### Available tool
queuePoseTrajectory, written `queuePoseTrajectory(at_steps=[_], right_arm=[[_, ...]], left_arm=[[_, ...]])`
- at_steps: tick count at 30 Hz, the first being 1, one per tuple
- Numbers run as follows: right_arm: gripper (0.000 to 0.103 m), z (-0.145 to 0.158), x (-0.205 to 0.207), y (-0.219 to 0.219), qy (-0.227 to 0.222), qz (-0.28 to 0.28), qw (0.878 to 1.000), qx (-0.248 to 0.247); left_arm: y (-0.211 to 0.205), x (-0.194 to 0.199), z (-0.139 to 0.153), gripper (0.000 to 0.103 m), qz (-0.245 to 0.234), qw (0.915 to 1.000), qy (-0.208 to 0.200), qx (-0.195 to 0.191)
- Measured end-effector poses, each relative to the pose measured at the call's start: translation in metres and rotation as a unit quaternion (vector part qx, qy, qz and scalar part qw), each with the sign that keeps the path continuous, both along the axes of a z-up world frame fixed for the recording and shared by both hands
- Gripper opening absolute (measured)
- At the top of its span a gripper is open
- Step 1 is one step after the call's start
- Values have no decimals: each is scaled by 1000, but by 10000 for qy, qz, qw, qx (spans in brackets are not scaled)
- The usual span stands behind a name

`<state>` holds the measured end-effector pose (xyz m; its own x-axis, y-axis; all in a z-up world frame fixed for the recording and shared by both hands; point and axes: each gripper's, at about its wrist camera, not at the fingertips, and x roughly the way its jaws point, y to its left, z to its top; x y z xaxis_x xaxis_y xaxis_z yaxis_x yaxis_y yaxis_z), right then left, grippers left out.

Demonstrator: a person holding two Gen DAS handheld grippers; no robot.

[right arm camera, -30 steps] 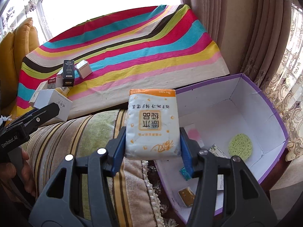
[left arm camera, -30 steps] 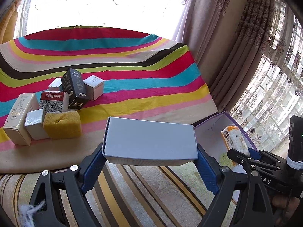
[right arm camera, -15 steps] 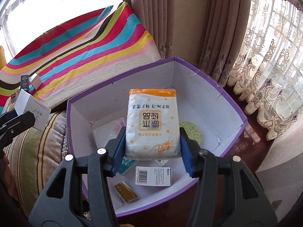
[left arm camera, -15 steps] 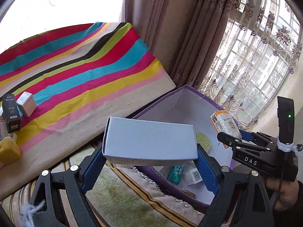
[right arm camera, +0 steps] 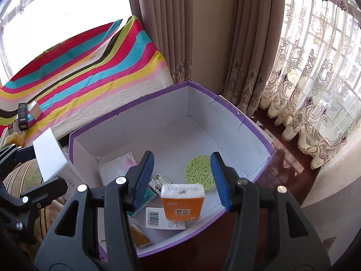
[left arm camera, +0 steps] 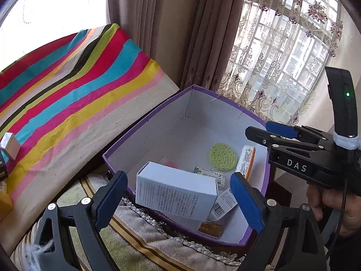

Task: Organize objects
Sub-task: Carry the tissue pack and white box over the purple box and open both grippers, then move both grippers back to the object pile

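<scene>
A purple storage box [left arm camera: 140, 125] with white inner walls [right arm camera: 144, 122] stands beside the striped bed. My left gripper [left arm camera: 178, 197] is open above its near edge; a white carton [left arm camera: 176, 190] is loose between the fingers, tilted, dropping into the box. My right gripper [right arm camera: 182, 180] is open over the box; the orange tissue pack [right arm camera: 182, 203] is free below it, falling inside. The right gripper also shows in the left wrist view [left arm camera: 261, 131], and the white carton in the right wrist view [right arm camera: 50, 155].
In the box lie a green round sponge [right arm camera: 199, 171], a barcode packet [right arm camera: 158, 220], a pink-white pack [right arm camera: 117, 167] and small items. Small boxes [right arm camera: 27, 113] sit on the striped cover [left arm camera: 67, 85]. Curtains [right arm camera: 180, 33] hang behind; a striped cushion [left arm camera: 126, 239] lies below.
Both grippers moved right over the purple box and opened. The white carton and the orange tissue pack were let go and are dropping into the box.
</scene>
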<state>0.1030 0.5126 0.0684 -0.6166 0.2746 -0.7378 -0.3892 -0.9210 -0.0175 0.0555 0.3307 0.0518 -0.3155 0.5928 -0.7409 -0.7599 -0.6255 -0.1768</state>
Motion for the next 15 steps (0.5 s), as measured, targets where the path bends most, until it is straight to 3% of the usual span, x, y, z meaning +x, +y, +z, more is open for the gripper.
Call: queuePoseTrajectory(at_steps=[7, 15], right_arm=[[65, 0, -1, -5, -52, 84, 9999, -54], [74, 0, -5, -23, -145, 338, 9993, -73]], left_arm=[[-19, -8, 0, 95, 262, 9993, -189, 200], [-61, -20, 1, 95, 899, 9948, -279, 400]])
